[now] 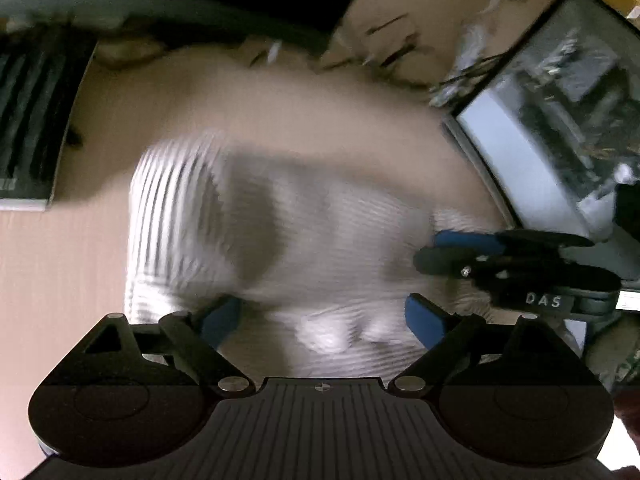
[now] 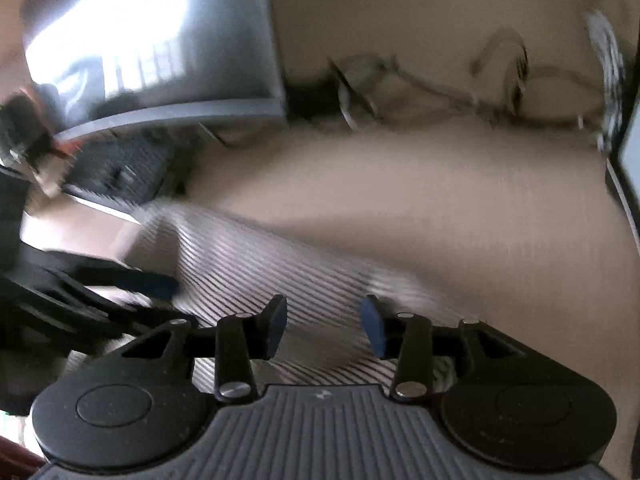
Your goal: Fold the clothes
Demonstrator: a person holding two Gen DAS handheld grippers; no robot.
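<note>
Beige desk (image 1: pixel 48 280) fills most of both views, blurred by motion. Monitor (image 1: pixel 560 120) at my 2 o'clock in left wrist view; another monitor (image 2: pixel 152 40) at 10 o'clock in right wrist view, keyboard (image 2: pixel 116 172) just below it. Cables (image 2: pixel 420 80) tangled along the desk's far edge at 12 to 1 o'clock. Striped white garment (image 1: pixel 248 232) lies bunched on the desk, centre of left view; in right view it runs from 9 o'clock down under my claw. My left claw (image 1: pixel 324 320) has its blue pads spread wide over the cloth, gripping nothing. My right claw (image 2: pixel 324 328) is parted too, cloth showing between its pads; it also shows at 3 o'clock in the left view.
</note>
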